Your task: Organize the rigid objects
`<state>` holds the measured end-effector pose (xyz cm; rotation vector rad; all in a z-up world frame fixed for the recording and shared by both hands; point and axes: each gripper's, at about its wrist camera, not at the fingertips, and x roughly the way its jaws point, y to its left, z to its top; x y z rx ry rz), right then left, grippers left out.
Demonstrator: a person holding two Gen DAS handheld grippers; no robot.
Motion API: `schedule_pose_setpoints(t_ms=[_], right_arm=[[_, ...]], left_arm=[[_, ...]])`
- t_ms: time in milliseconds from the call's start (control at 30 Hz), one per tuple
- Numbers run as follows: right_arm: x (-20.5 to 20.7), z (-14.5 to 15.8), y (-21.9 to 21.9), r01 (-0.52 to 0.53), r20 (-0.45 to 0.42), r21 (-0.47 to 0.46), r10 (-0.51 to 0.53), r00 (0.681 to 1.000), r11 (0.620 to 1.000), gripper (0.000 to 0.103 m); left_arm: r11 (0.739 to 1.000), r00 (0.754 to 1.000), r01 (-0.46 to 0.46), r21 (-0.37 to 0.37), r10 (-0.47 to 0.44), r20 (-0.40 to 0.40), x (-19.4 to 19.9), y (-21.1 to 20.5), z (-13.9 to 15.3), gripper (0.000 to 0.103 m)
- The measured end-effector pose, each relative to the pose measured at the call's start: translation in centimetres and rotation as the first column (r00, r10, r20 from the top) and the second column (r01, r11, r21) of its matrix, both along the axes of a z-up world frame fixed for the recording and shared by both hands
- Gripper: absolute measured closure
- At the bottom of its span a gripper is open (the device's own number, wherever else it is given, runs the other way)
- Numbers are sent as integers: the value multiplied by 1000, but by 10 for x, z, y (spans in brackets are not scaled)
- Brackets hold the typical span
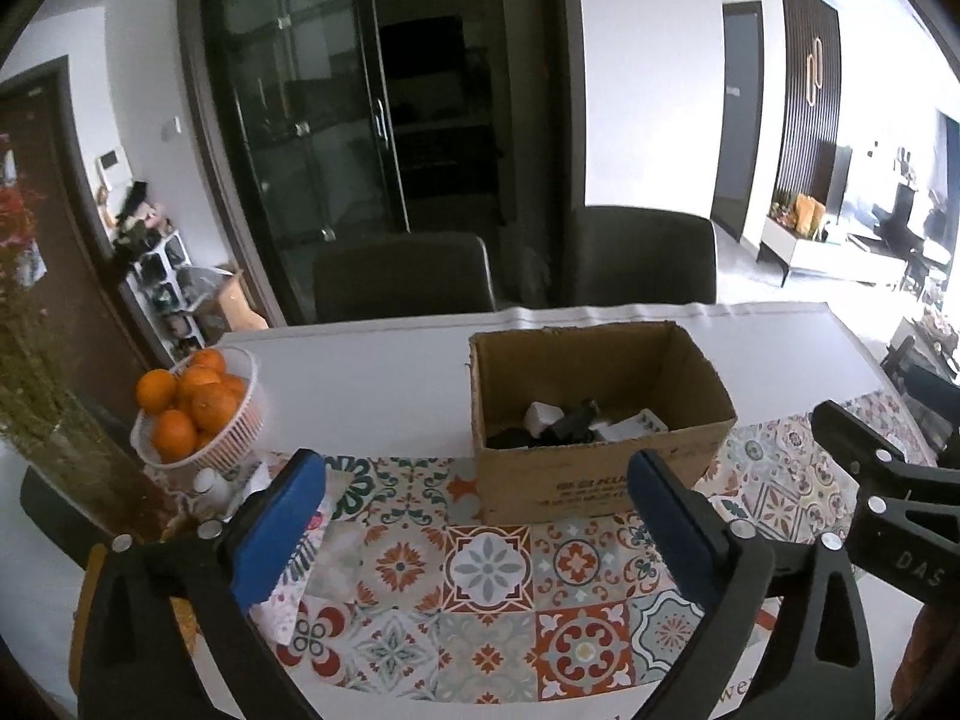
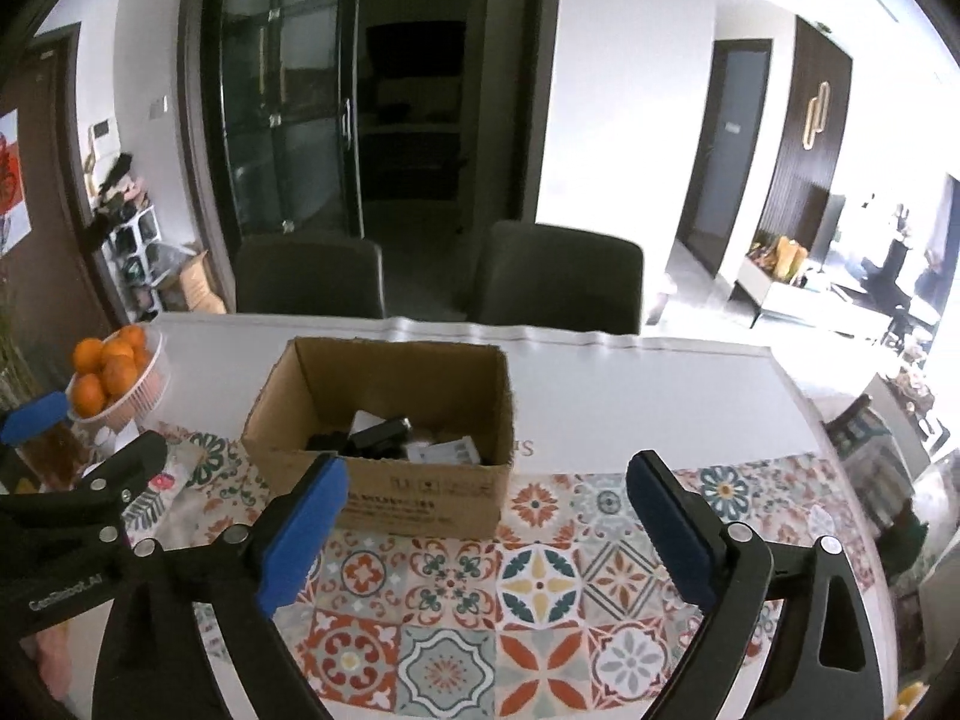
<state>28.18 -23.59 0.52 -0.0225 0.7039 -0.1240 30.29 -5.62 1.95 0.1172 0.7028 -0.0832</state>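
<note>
An open cardboard box [image 1: 600, 468] stands on the patterned mat [image 1: 486, 570]; it also shows in the right wrist view [image 2: 420, 492]. Black and white rigid items [image 1: 570, 423] lie inside it, also seen in the right wrist view [image 2: 390, 438]. My left gripper [image 1: 474, 510] is open and empty, held above the mat in front of the box. My right gripper [image 2: 486, 516] is open and empty, just right of the box front. Part of the right gripper shows at the right edge of the left wrist view [image 1: 888, 480].
A white basket of oranges [image 1: 198, 414] stands left on the white table [image 1: 372, 384], with a plant vase [image 1: 66, 450] beside it and small items in front. Two dark chairs [image 1: 402, 276] stand behind the table. The table's right edge [image 2: 804, 420] is near.
</note>
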Motion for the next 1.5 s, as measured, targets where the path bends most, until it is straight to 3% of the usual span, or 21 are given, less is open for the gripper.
schedule_pose_setpoints(t_ms=[400,667,967,1500], right_arm=[[-61,19,1,38,82,-23,-36,996,999,4],[-88,30,2,27,127,2,-27,992,1000,4],[-102,37,2,7,151,37,-12,988,999,4],[-112,47,7,7,191,21,-10,982,1000,4]], left_arm=[[999,995,-24,32,21,96,-54,2,17,0],[1000,993,-13,-4,14,117,-80,7,26,0],[1000,986,-26,-8,27,167,-99,8,37,0],[1000,982,-7,-25,12,187,-106,10,45,0]])
